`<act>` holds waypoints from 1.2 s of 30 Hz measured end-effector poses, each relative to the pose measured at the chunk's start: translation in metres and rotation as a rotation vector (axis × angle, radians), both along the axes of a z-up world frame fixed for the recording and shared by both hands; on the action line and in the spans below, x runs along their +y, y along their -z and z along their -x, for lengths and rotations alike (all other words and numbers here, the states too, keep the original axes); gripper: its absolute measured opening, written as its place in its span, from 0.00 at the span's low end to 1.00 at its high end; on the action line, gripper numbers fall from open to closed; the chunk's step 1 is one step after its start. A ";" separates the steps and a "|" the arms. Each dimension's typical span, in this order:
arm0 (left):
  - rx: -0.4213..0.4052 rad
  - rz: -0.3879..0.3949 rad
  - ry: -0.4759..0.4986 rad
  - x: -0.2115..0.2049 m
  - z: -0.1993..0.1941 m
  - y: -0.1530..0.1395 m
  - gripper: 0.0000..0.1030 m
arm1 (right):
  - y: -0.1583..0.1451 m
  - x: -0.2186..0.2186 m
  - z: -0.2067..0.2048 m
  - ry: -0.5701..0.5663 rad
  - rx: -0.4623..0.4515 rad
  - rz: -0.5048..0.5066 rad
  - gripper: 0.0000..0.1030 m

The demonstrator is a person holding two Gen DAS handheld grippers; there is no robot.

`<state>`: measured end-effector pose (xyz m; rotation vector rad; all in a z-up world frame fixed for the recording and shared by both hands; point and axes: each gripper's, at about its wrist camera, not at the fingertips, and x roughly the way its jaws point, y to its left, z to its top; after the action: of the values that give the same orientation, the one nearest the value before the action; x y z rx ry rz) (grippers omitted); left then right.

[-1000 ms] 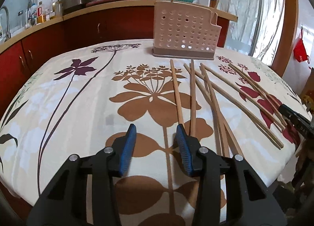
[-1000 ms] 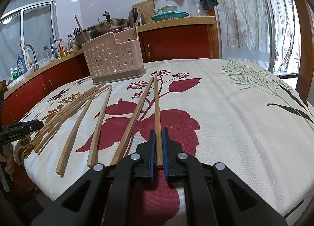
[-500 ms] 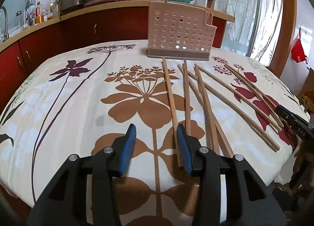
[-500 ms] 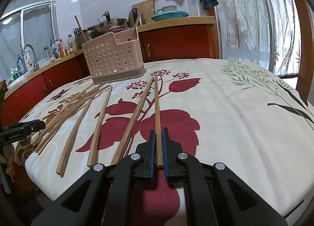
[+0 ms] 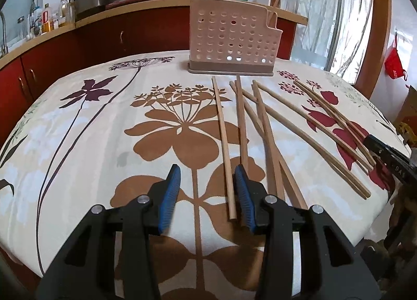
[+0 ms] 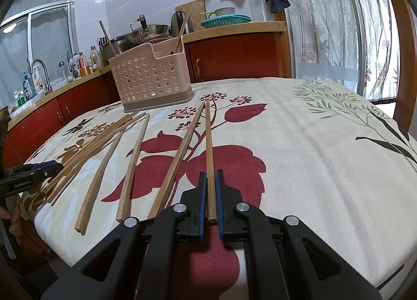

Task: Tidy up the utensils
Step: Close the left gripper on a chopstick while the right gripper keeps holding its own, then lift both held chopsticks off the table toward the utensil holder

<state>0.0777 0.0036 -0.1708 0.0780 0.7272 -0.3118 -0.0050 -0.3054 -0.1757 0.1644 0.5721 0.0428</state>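
- Left wrist view: left claw [image 5: 207,195] is spread wide, nothing gripped, low over the floral-cloth surface [image 5: 78,143]. The nearest chopstick [image 5: 224,149] lies flat w/ its near end between the blue pads, close to the right-hand pad [image 5: 243,197], apart from the other pad.
- More chopsticks [image 5: 307,133] fan out to the right, some crossing; the pink perforated holder [image 5: 232,42] stands upright at the far side, a couple of sticks already poking out.
- To do it well, I'd judge: shift the claw a bit right so the stick sits mid-gap, keep pads parallel to the shaft, then clamp. Watch the neighbour stick [image 5: 242,128] just beside it, so only one gets pinched.
- Right wrist view: right claw [image 6: 209,198] is clenched around one chopstick [image 6: 208,149] near its blunt end; stick looks to lie along the surface, pointing at the holder [image 6: 151,81].
- Whether pads are truly pressing or just hugging it, can't say for sure; gap is stick-wide.
- Next, prob.: lift the rear end first, keep grip firm so it doesn't pivot, clear the adjacent stick [image 6: 179,154], then tip it vertical over the holder's open top.
- Left claw tip [image 6: 34,172] shows at the left edge, well apart, so no clash.
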 end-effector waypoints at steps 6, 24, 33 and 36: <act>-0.029 -0.020 -0.001 -0.003 0.009 0.002 0.31 | 0.000 -0.001 0.001 0.000 -0.003 -0.001 0.08; -0.119 0.002 -0.033 -0.008 0.021 0.008 0.06 | 0.003 -0.003 0.004 -0.011 -0.062 -0.030 0.08; -0.133 0.001 -0.053 -0.003 0.023 0.001 0.06 | -0.008 -0.003 0.007 0.000 -0.081 -0.023 0.07; -0.146 0.003 -0.064 0.001 0.024 -0.005 0.06 | -0.016 -0.004 0.011 0.000 -0.100 -0.012 0.07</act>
<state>0.0535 0.0045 -0.1653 0.0736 0.5833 -0.2434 -0.0155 -0.3089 -0.1599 0.1727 0.4727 0.0546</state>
